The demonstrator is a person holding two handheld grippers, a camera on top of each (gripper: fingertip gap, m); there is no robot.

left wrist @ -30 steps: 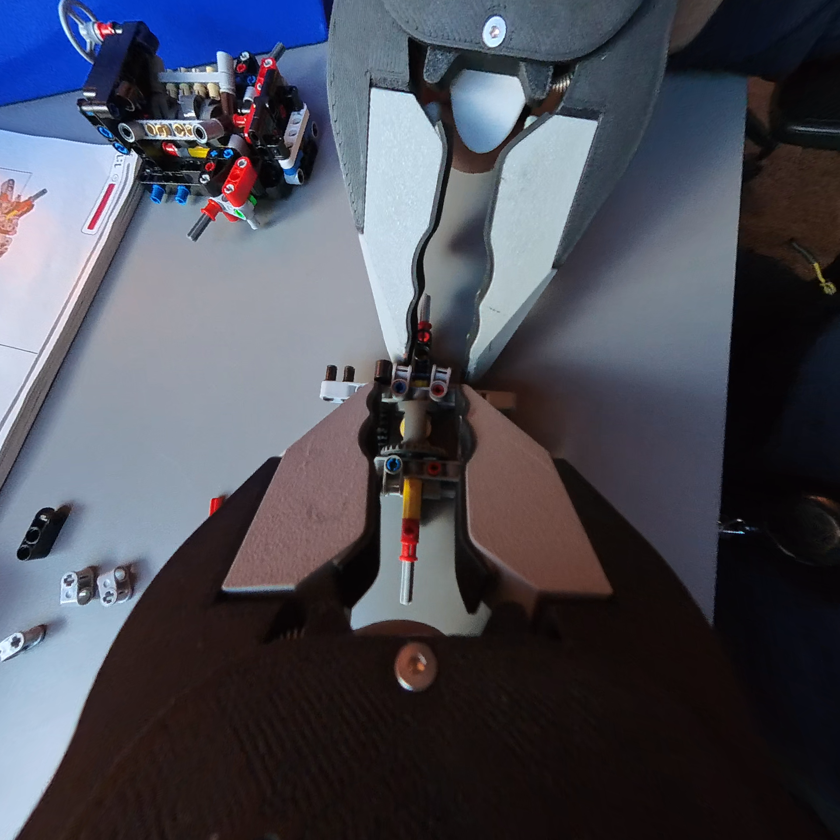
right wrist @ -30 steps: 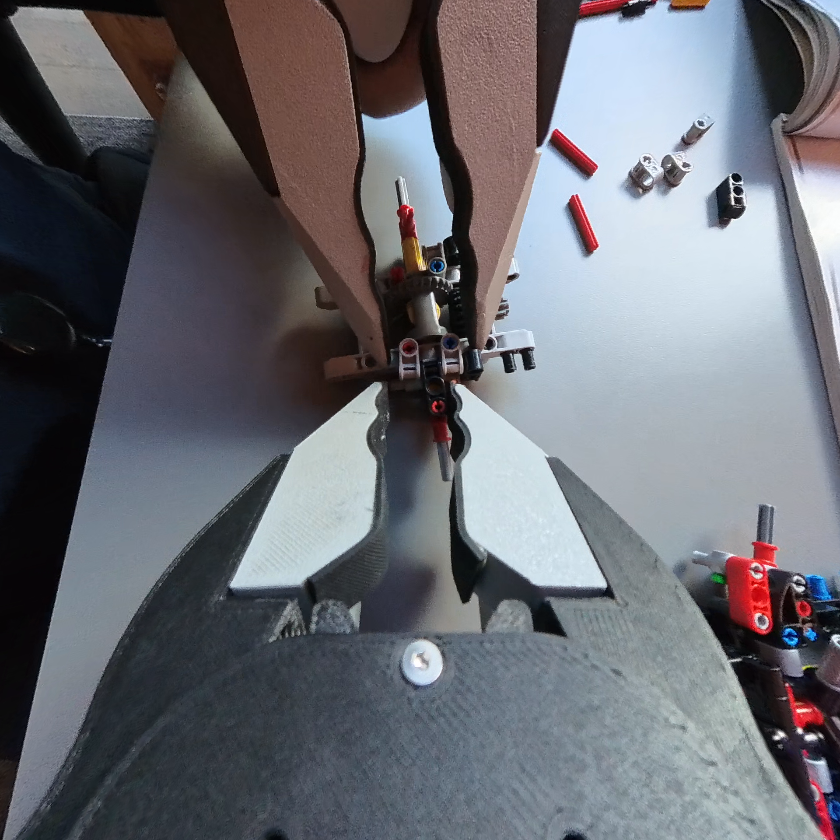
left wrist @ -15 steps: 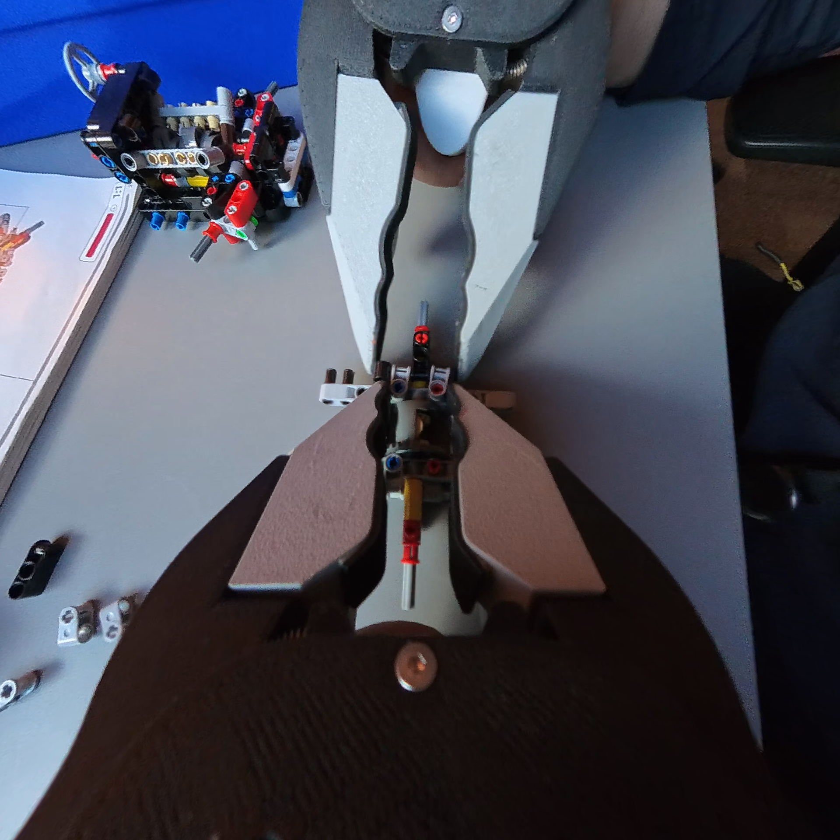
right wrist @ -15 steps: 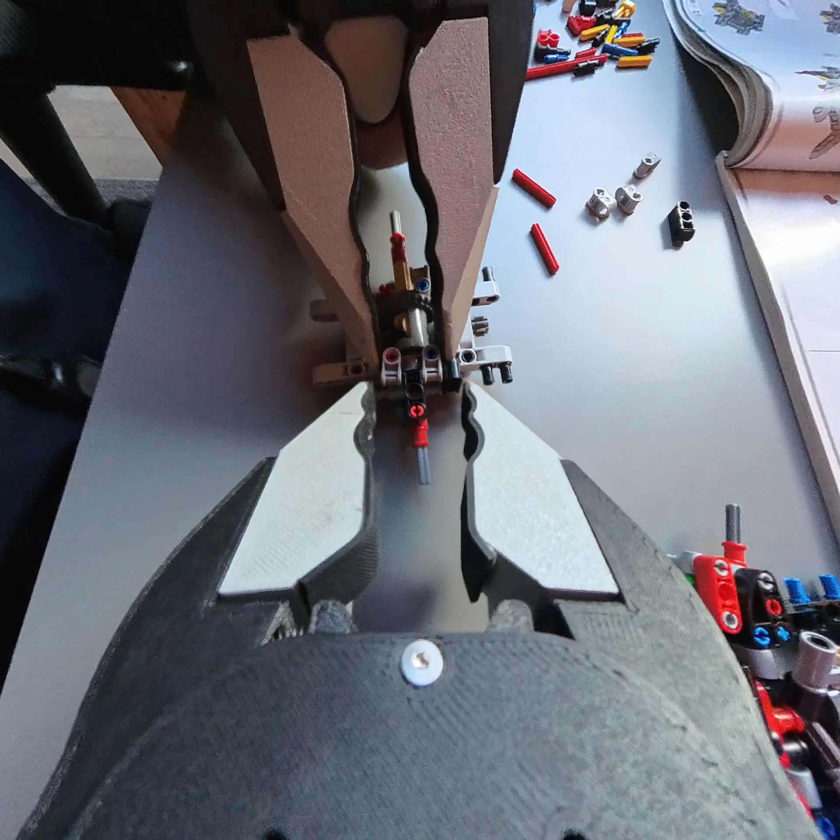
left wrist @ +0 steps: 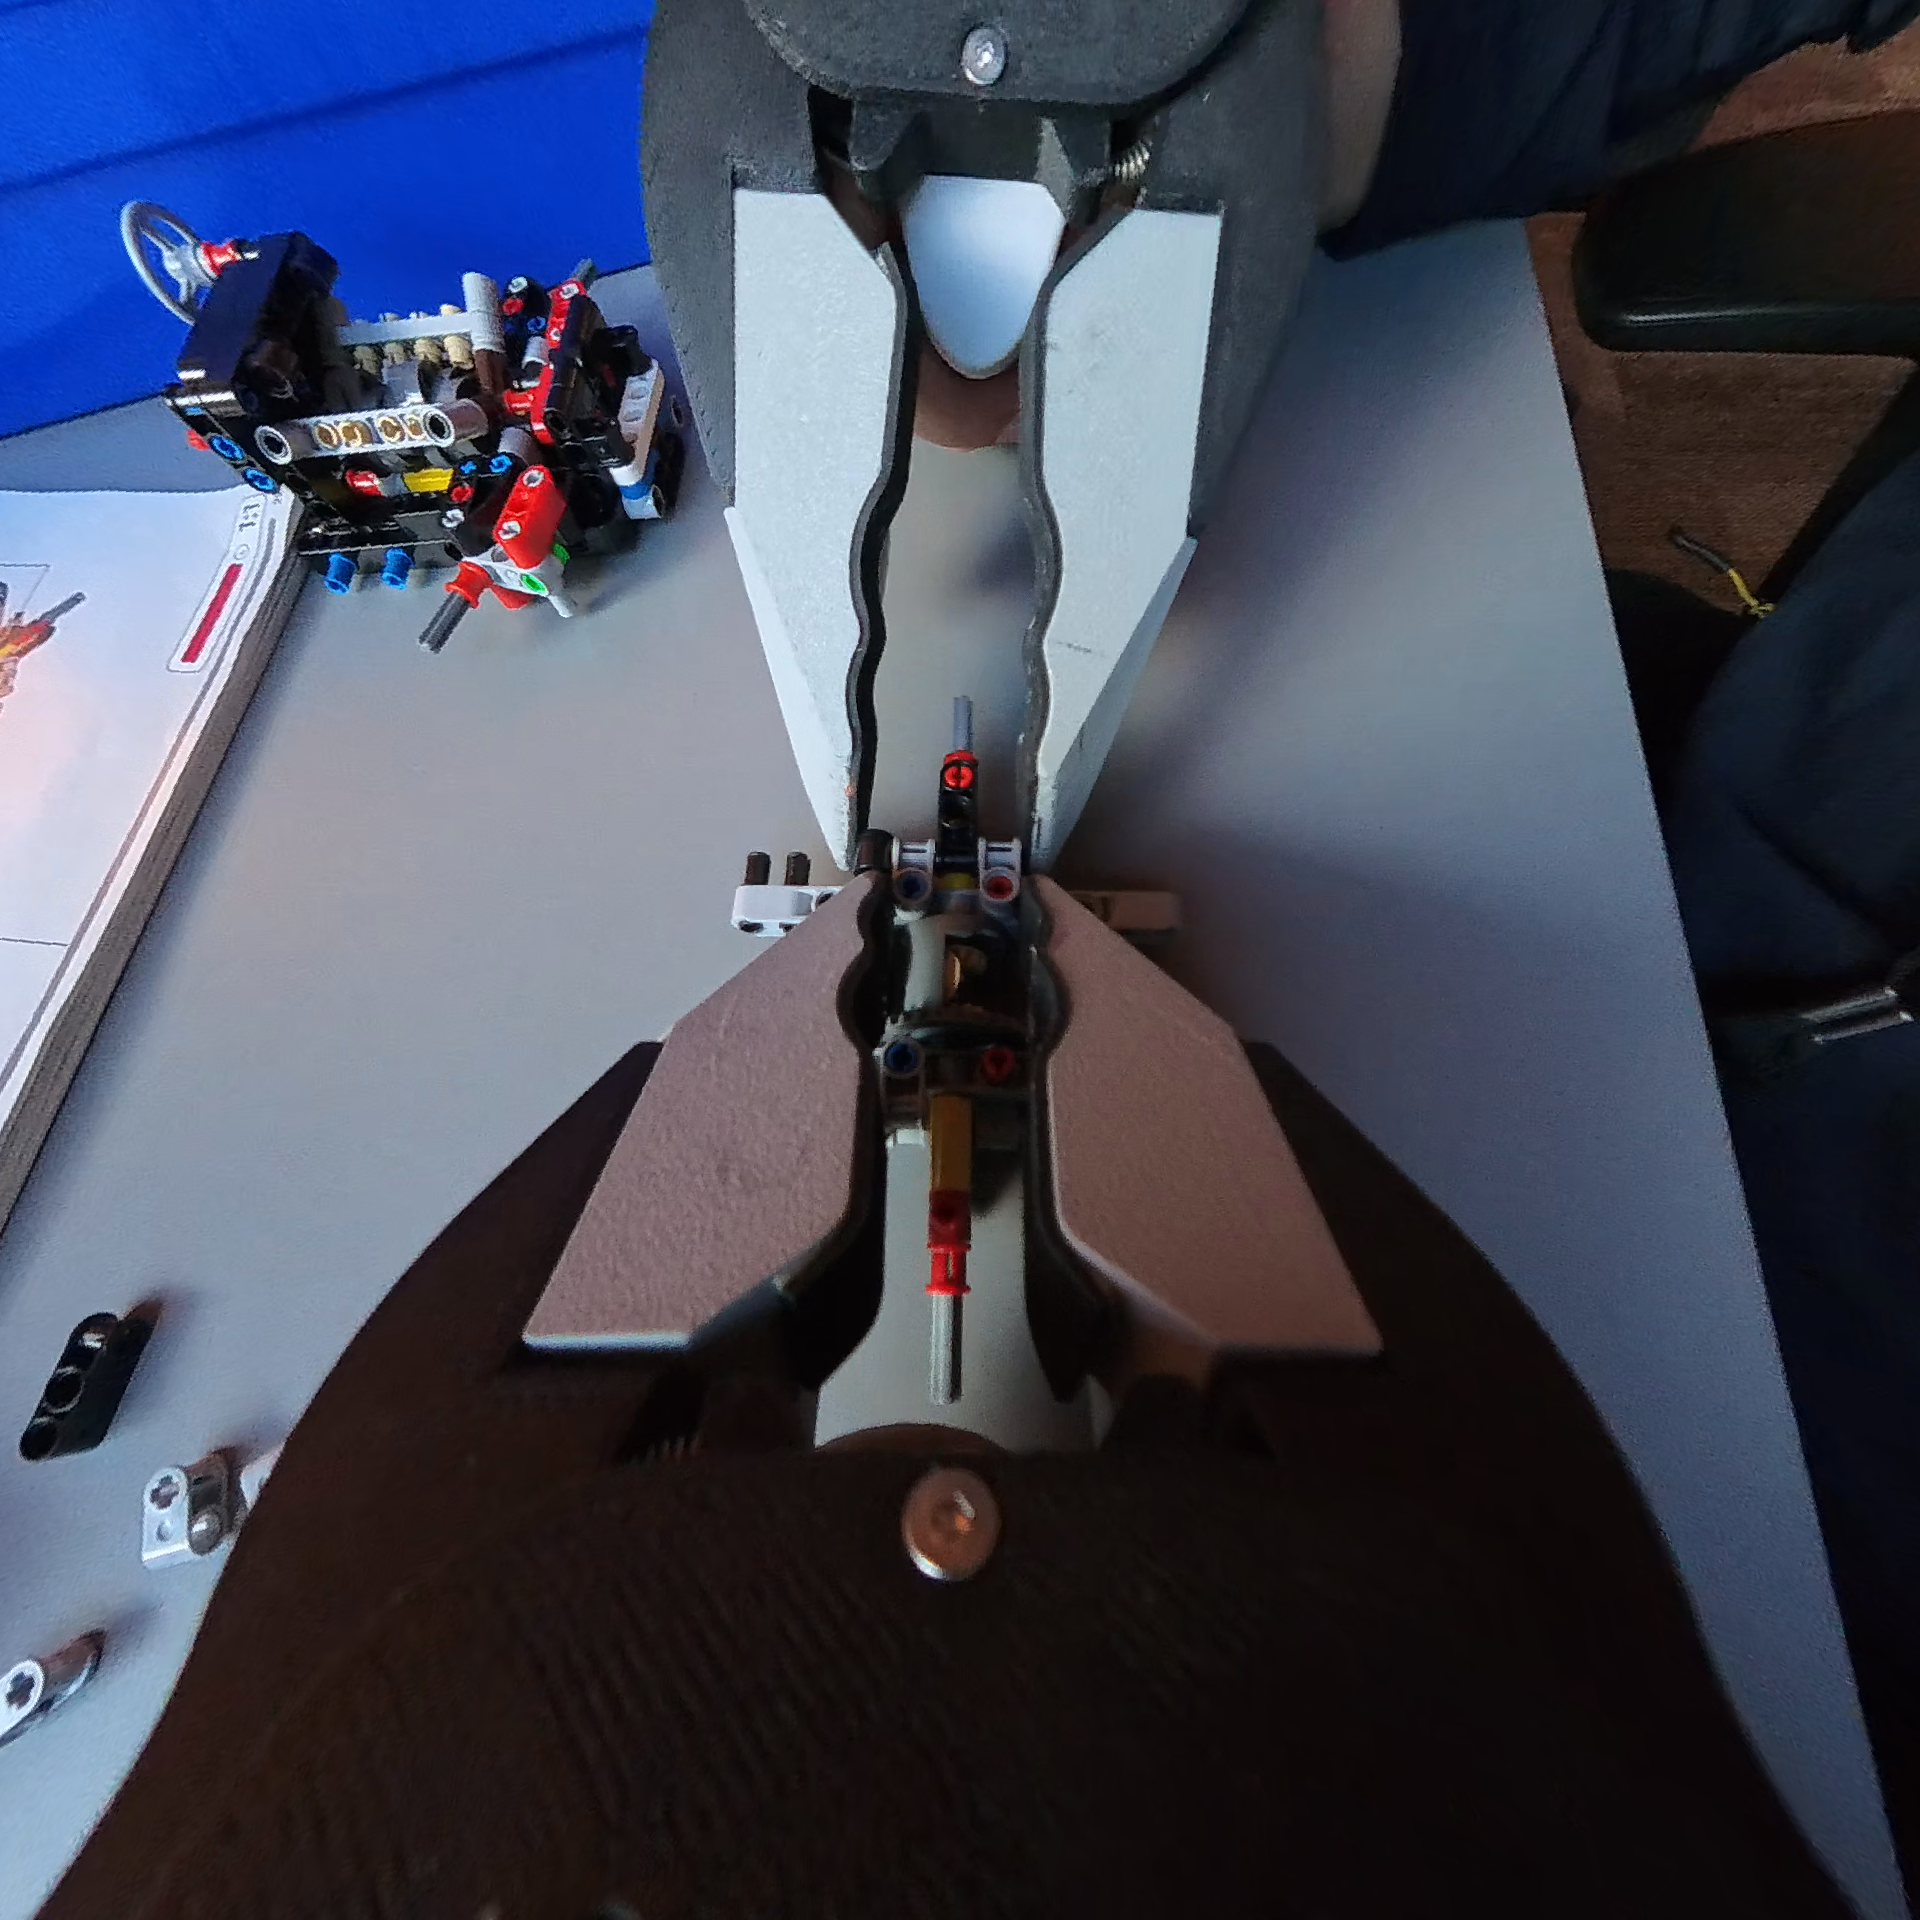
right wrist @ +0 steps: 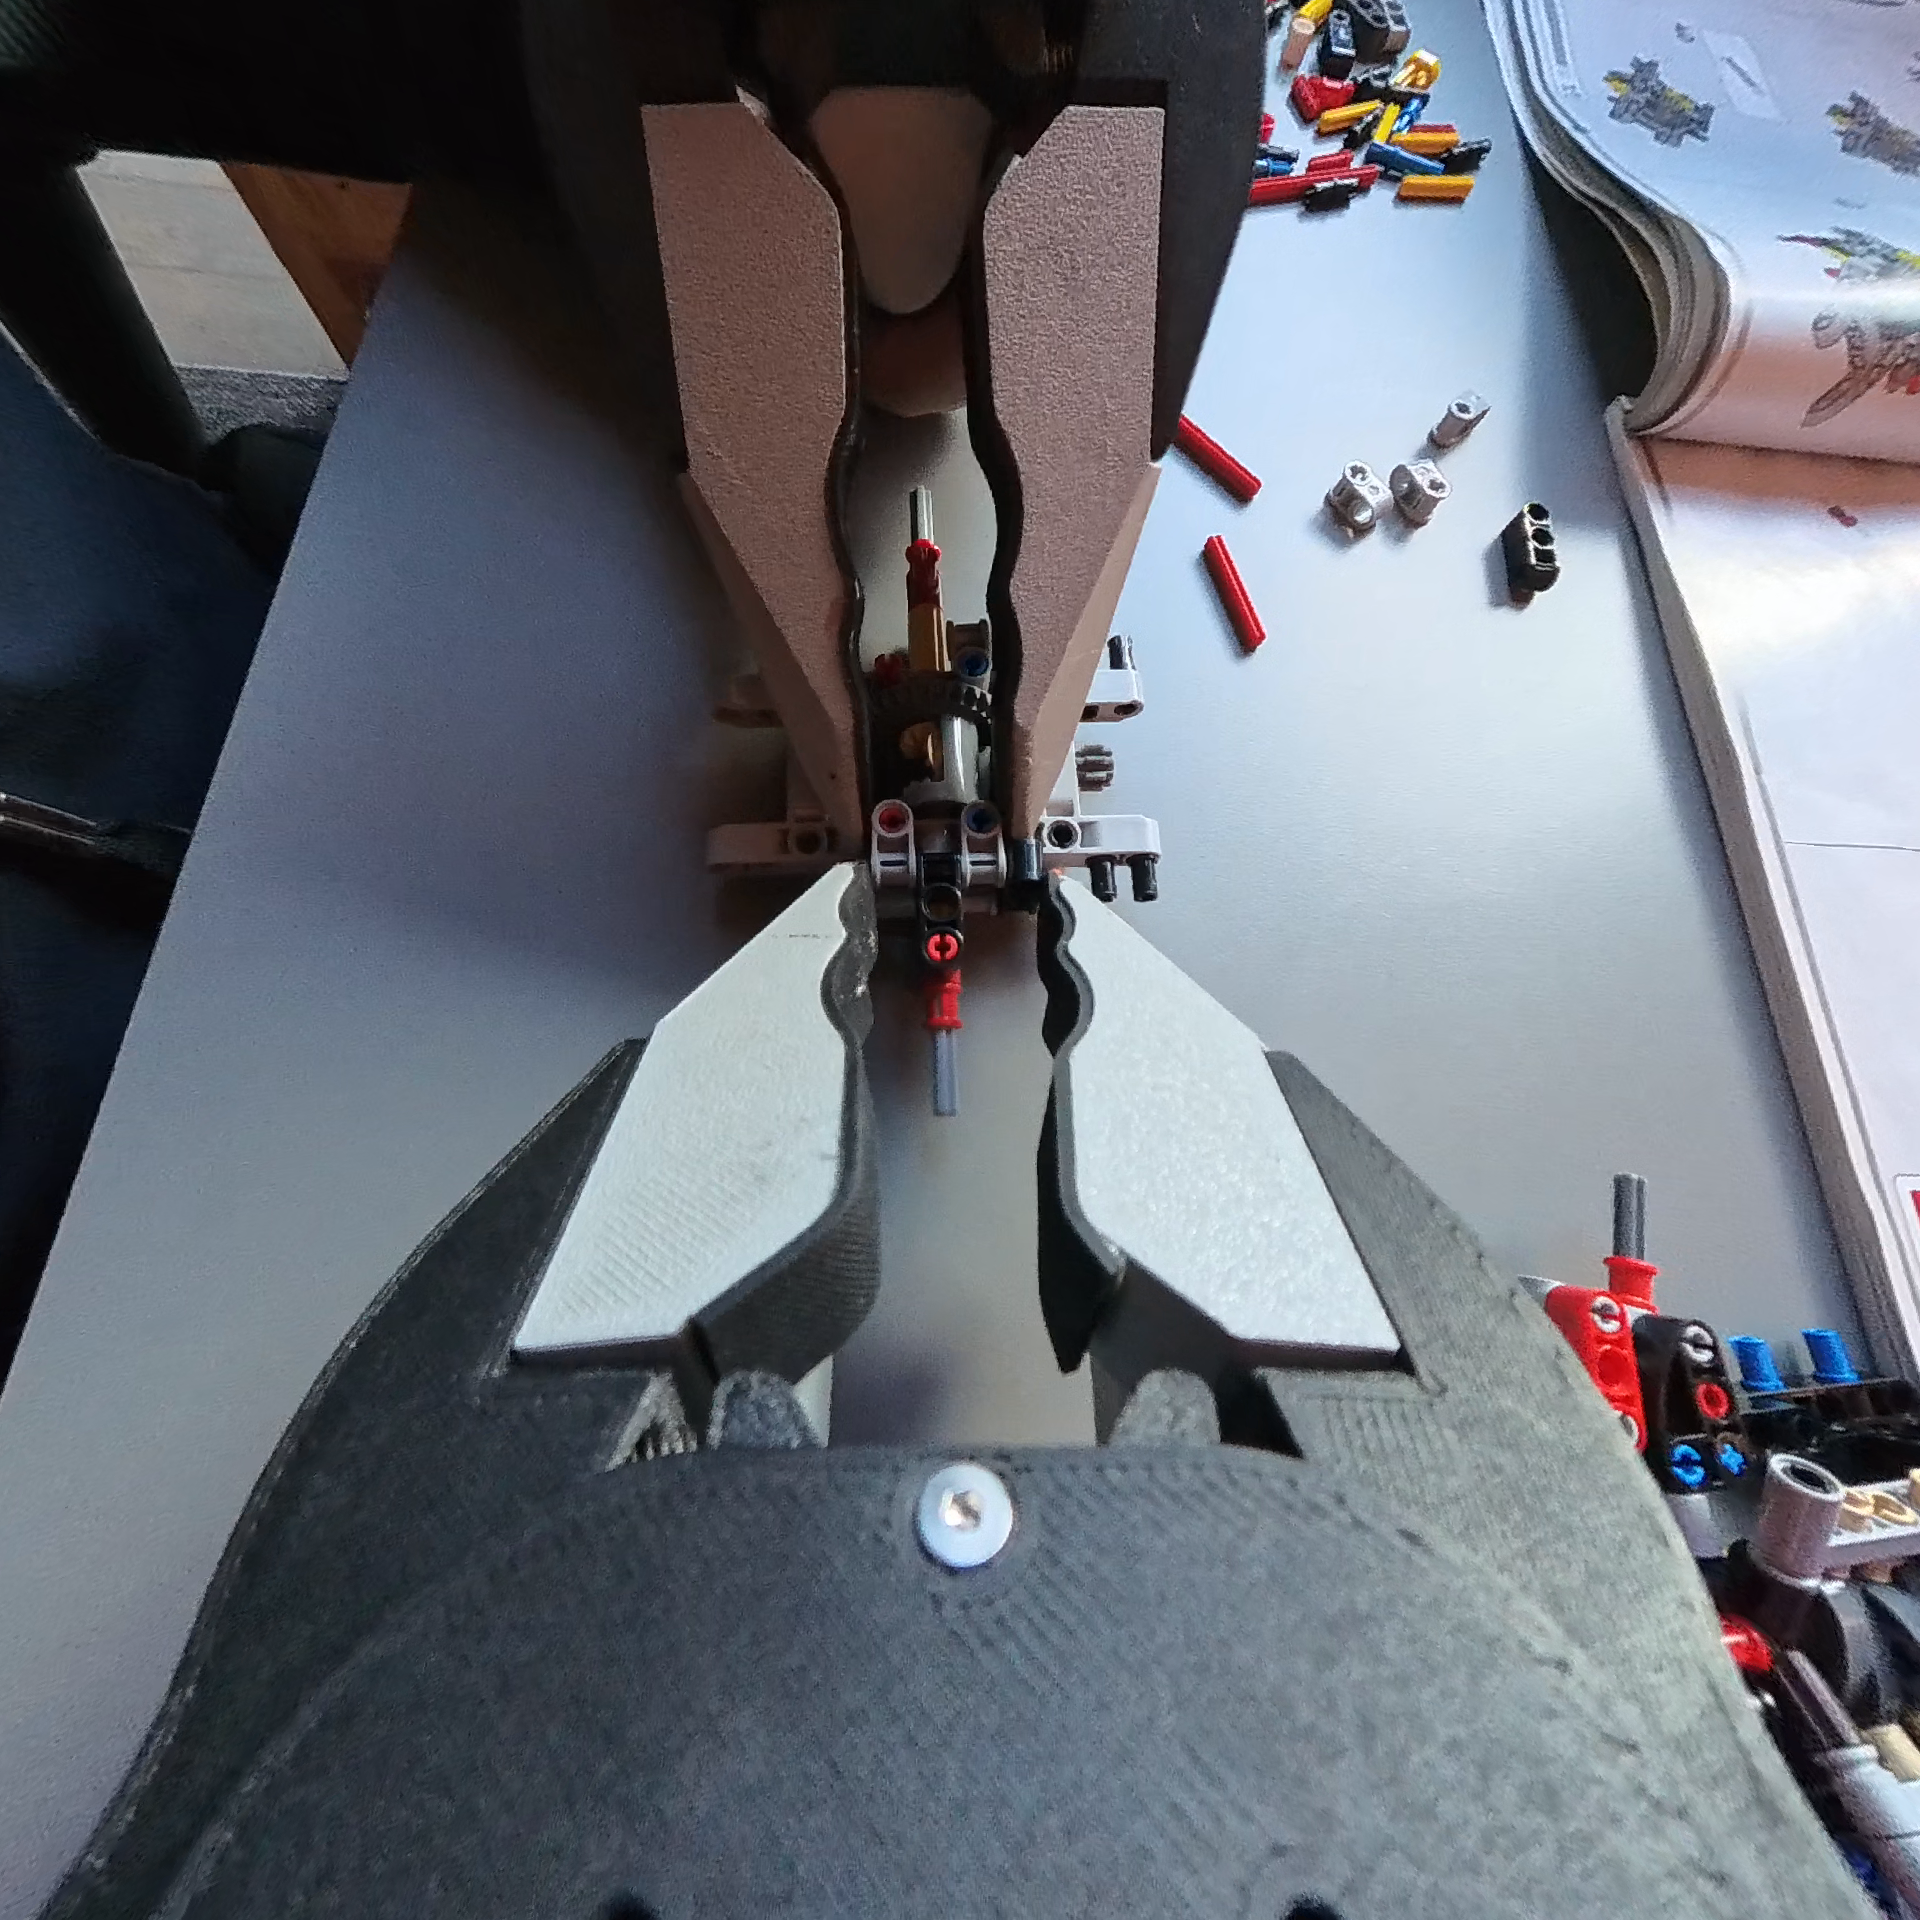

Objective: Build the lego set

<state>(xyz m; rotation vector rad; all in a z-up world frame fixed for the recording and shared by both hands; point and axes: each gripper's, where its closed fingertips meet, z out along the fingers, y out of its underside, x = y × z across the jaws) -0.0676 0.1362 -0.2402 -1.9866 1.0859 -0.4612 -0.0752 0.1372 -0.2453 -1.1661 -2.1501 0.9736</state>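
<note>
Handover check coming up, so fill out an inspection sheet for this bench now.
Surface: grey table, flat.
Things in hand: small brick assembly with axles sticking out of both ends.
Clutter: larger brick build; open instruction booklet; two red rods; grey connectors; black connector; pile of loose parts.
Grippers: left gripper clamps the assembly's sides; right gripper has its fingertips flanking the assembly's end, contact unclear.
Cables: thin dark cord on the floor.
Surroundings: blue backdrop; brown floor.
</note>
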